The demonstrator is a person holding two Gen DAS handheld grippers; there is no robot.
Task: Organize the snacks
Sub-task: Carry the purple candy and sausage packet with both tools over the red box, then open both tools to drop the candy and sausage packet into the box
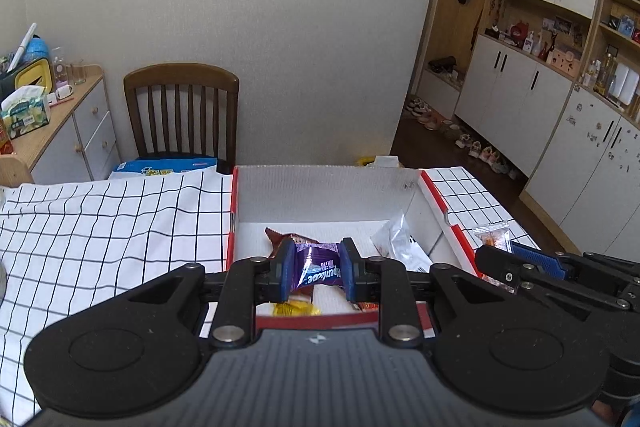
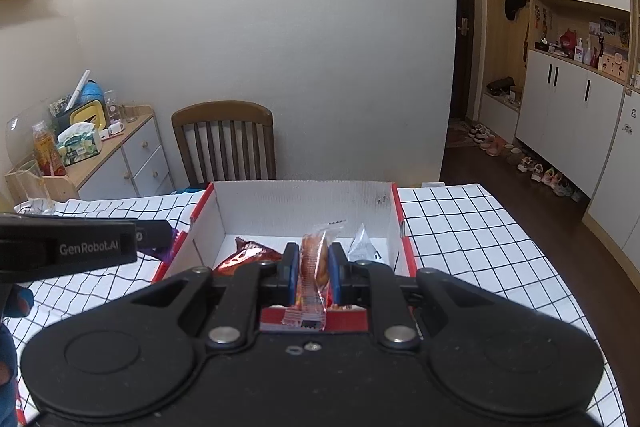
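Observation:
My left gripper (image 1: 318, 267) is shut on a purple snack packet (image 1: 319, 268), held just over the near part of a red-rimmed white cardboard box (image 1: 304, 195). My right gripper (image 2: 314, 267) is shut on a clear-wrapped orange snack (image 2: 314, 269), held upright above the same box (image 2: 304, 199). Inside the box lie a brown-red packet (image 2: 244, 257), a silver-white packet (image 1: 400, 243) and a yellow wrapper (image 1: 294, 308). The right gripper with its snack shows at the right edge of the left wrist view (image 1: 504, 255); the left gripper's side shows at the left of the right wrist view (image 2: 80, 247).
The box sits on a table with a white black-checked cloth (image 1: 100, 227). A wooden chair (image 1: 182, 107) stands behind the table with a blue-white package (image 1: 164, 167) on its seat. A cluttered sideboard (image 1: 48, 115) is at the left, cabinets (image 1: 520, 95) and shoes at the right.

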